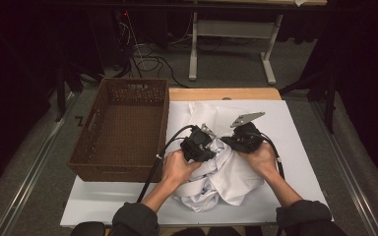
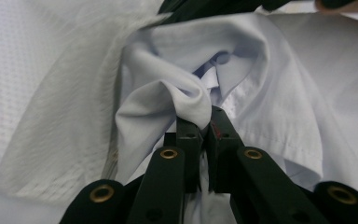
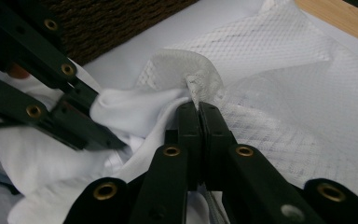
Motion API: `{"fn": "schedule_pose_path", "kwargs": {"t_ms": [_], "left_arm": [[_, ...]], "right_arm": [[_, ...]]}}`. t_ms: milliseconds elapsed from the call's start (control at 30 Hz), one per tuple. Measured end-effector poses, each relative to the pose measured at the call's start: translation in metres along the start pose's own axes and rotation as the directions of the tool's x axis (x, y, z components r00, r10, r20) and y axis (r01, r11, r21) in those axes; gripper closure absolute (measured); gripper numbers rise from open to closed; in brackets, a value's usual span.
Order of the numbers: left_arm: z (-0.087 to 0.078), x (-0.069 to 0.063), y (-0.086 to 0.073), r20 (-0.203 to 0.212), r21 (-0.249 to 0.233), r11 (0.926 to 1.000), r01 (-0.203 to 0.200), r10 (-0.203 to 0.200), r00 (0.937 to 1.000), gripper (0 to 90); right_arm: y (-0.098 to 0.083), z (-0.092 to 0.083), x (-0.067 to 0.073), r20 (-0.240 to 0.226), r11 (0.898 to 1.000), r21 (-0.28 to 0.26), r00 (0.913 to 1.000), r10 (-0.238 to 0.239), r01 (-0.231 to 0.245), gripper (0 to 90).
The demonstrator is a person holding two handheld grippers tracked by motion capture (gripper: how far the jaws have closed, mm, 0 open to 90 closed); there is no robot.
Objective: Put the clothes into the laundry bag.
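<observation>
1. High view: the white shirt (image 1: pixel 221 169) lay bunched on the counter (image 1: pixel 295 147), just right of the brown basket (image 1: pixel 120 130). The left tongs (image 1: pixel 207 143) and right tongs (image 1: pixel 230 140) sat close together on top of the heap, each in a hand. Judging from that, the step was gathering the cloth for a lift, and doing it well called for both hands rising together, evenly, so no sleeve dragged or caught the basket rim

2. Left gripper view: the left tongs (image 2: pixel 205 122) were pressed together, pinching a rolled fold of the shirt (image 2: pixel 168 100) right at their tips. The bite looked shallow, so a slow, steady pull seemed wise. The collar sat just beyond the tips

3. Right gripper view: the right tongs (image 3: pixel 198 109) were clamped tight on a puckered bit of white mesh fabric (image 3: pixel 186 70), the smooth shirt (image 3: pixel 135 109) touching their left side. The left tongs (image 3: pixel 95 123) showed just beside them, the basket (image 3: pixel 112 18) behind
</observation>
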State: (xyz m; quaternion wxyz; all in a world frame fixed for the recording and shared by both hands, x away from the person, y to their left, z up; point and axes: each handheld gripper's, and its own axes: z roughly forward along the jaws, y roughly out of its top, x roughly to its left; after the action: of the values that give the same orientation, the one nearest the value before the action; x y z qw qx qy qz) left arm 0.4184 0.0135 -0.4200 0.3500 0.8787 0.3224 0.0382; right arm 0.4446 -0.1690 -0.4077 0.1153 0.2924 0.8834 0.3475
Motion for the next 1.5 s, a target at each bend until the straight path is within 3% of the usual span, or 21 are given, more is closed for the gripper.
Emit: {"fn": "schedule_pose_path", "kwargs": {"t_ms": [67,133,200,333,400,500,733,967,1167,1233,1333,1500], "left_arm": [[0.007,-0.001,0.004,0.012,0.001,0.9999,0.011,-0.011,0.9999,85.1],[0.019,0.003,0.008,-0.016,0.022,0.9996,0.02,-0.019,0.9997,85.2],[0.027,0.009,0.012,-0.044,0.033,0.998,0.054,-0.052,0.9977,85.4],[0.041,0.03,0.013,-0.112,0.026,0.987,0.158,-0.155,0.9816,85.4],[0.044,0.034,0.013,-0.123,0.021,0.9832,0.181,-0.177,0.9764,85.1],[0.043,0.033,0.012,-0.132,0.028,0.9855,0.168,-0.162,0.9778,82.4],[0.026,0.026,0.009,-0.139,0.057,0.9863,0.155,-0.146,0.9795,55.6],[0.005,0.021,-0.001,-0.152,0.088,0.9856,0.145,-0.13,0.9798,42.3],[0.003,0.023,-0.015,-0.159,0.129,0.9818,0.139,-0.118,0.9803,39.5],[0.008,0.025,-0.019,-0.155,0.142,0.9778,0.154,-0.132,0.979,39.5],[0.017,0.021,-0.019,-0.178,0.163,0.9767,0.14,-0.11,0.9778,38.2],[0.029,0.024,-0.021,-0.182,0.164,0.9729,0.163,-0.132,0.9744,38.9]], "right_arm": [[0.001,0.0,0.003,-0.006,1.0,0.0,1.0,0.004,-0.004,89.7],[0.001,0.0,0.005,-0.016,1.0,-0.006,0.9999,-0.003,0.003,89.7],[0.0,-0.003,0.007,-0.028,1.0,-0.013,0.9996,-0.009,0.009,89.7],[-0.001,-0.008,0.012,-0.049,0.999,-0.021,0.9984,-0.028,0.027,89.7],[-0.003,-0.008,0.016,-0.046,0.999,0.003,0.9983,-0.036,0.036,89.7],[-0.009,-0.004,0.015,-0.047,0.999,0.023,0.9983,-0.034,0.036,89.7],[-0.022,0.005,0.007,-0.035,0.998,0.062,0.9993,-0.011,0.014,89.5],[-0.027,0.008,0.002,-0.023,0.997,0.082,0.9997,0.003,-0.001,89.5],[-0.026,0.01,0.002,-0.019,0.996,0.087,0.9998,0.0,0.001,89.5],[-0.026,0.011,0.002,-0.019,0.996,0.089,0.9998,0.003,-0.002,89.5],[-0.025,0.011,0.002,-0.019,0.996,0.09,0.9998,0.004,-0.003,89.5],[-0.025,0.012,0.002,-0.018,0.996,0.09,0.9998,0.009,-0.007,89.4]]}}
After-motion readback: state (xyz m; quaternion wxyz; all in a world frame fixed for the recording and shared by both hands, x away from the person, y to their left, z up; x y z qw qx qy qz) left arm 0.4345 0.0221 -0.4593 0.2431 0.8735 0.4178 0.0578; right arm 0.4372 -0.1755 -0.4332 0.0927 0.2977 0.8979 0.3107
